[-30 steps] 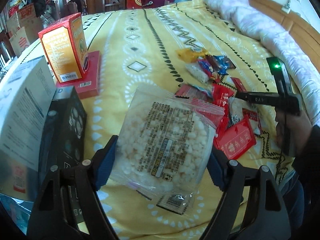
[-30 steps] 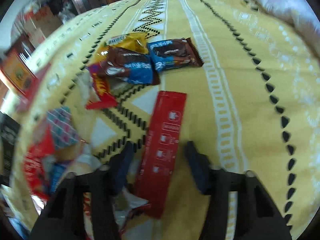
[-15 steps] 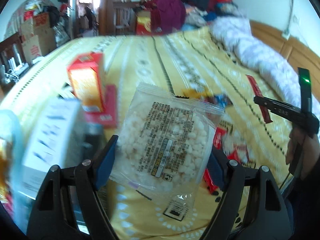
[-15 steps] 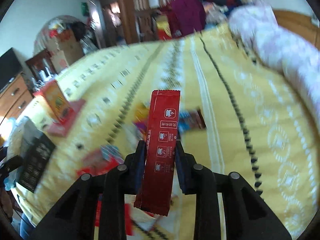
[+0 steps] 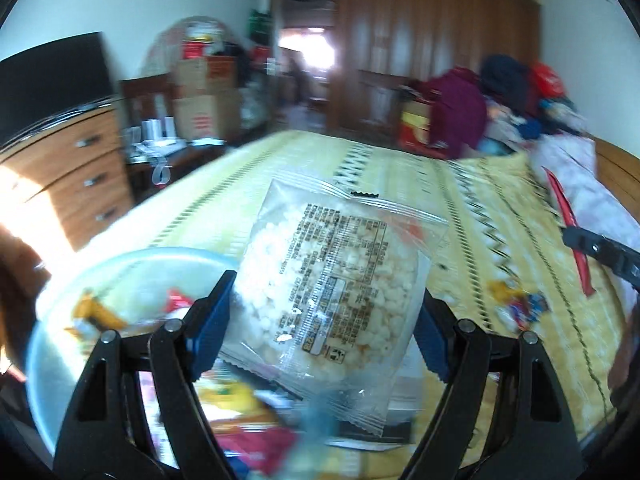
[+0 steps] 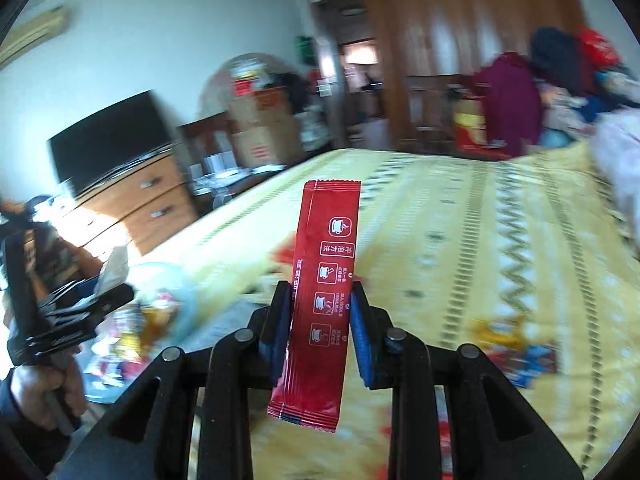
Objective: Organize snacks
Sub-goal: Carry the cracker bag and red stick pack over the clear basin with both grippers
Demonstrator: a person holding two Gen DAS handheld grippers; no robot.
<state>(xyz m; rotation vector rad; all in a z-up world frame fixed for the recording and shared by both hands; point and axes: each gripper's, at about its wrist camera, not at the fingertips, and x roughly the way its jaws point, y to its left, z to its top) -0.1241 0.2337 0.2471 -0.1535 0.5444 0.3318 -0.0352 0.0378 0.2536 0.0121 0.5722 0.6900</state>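
Observation:
My left gripper is shut on a clear bag of puffed rice snack, held up above the bed. A pale blue bowl with a few snacks in it sits just left of it, blurred. My right gripper is shut on a long red sachet, which stands upright between the blue pads. In the left wrist view the red sachet and the right gripper's black finger show at the right edge. The left gripper shows at the left in the right wrist view.
A yellow patterned bedspread covers the bed. Loose snack packets lie on it at the right, and more lie below the left gripper. A wooden dresser with a black screen stands left; a wardrobe and piled clothes stand behind.
Both grippers have risen off the bed and tilted up, so the room now fills the views. The right gripper closed on the red sachet and lifted it. The left kept its bag.

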